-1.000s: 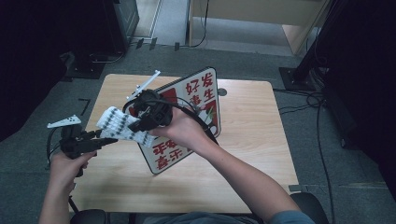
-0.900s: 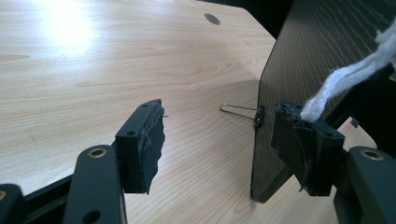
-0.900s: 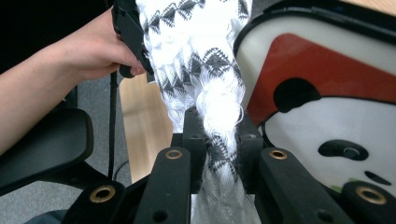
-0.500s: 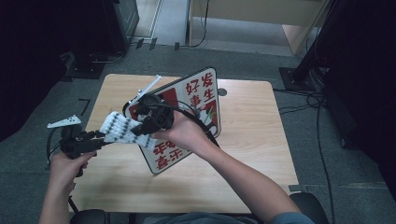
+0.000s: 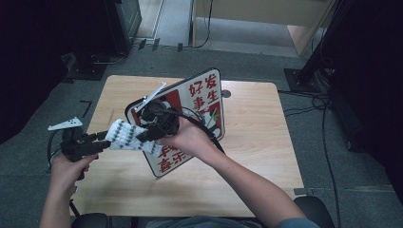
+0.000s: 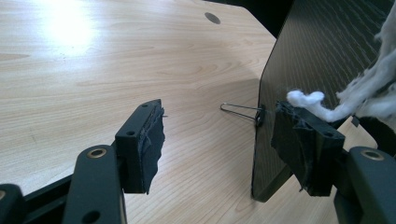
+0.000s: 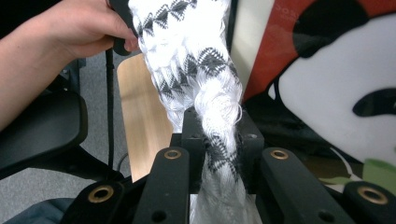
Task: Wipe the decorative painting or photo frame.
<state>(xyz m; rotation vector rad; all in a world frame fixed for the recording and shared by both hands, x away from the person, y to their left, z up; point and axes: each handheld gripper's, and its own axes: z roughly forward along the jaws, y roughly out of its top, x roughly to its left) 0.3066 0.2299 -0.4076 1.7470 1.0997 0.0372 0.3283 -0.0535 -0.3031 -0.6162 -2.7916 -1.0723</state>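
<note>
Right claw (image 7: pixel 217 154) pinches the white cloth (image 7: pixel 196 70) beside the sign board (image 5: pixel 190 118); left claw (image 6: pixel 224 144) gapes empty.

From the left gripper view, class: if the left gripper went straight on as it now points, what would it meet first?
Probably the wire clip at the edge of the dark board; the open left gripper has bare table ahead otherwise. Depth is uncertain.

floor (image 5: pixel 57 95): grey carpet | table (image 5: pixel 256 137): light wood | surroundings: dark | cables (image 5: pixel 328 104) right
</note>
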